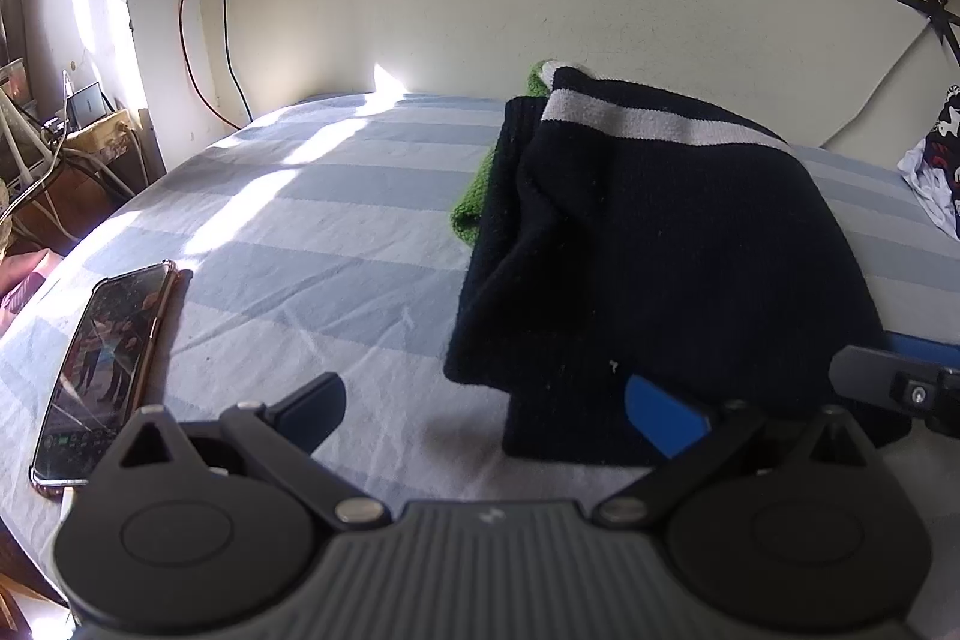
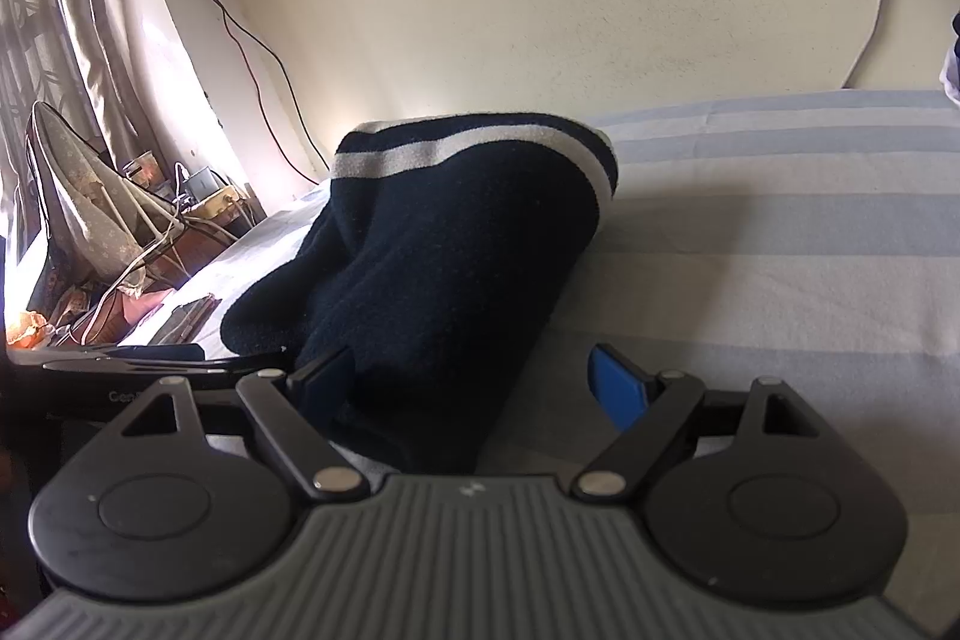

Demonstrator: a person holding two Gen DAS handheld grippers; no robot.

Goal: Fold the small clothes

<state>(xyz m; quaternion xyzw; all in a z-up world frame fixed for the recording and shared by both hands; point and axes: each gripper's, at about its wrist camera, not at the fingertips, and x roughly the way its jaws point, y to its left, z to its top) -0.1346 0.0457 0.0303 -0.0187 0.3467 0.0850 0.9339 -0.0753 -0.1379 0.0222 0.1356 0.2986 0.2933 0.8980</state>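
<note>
The dark navy knit garment with a pale grey stripe [image 1: 654, 244] sits bunched on the blue-and-white striped bed sheet [image 1: 312, 244] (green cloth [image 1: 477, 196] peeking out behind). Left gripper [image 1: 489, 400] and right gripper [image 2: 474, 376] both have jaws spread wide, holding nothing, each straddling its near edge.

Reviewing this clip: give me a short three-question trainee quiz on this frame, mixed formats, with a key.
1. True or false: the left gripper is shut on the dark knit garment.
2. Which object lies on the striped sheet to the left of the garment? A) phone B) mug C) book
3. What colour is the cloth peeking out from under the garment?

Key:
1. False; both it and the right gripper are open.
2. A, the phone.
3. Green.
</note>
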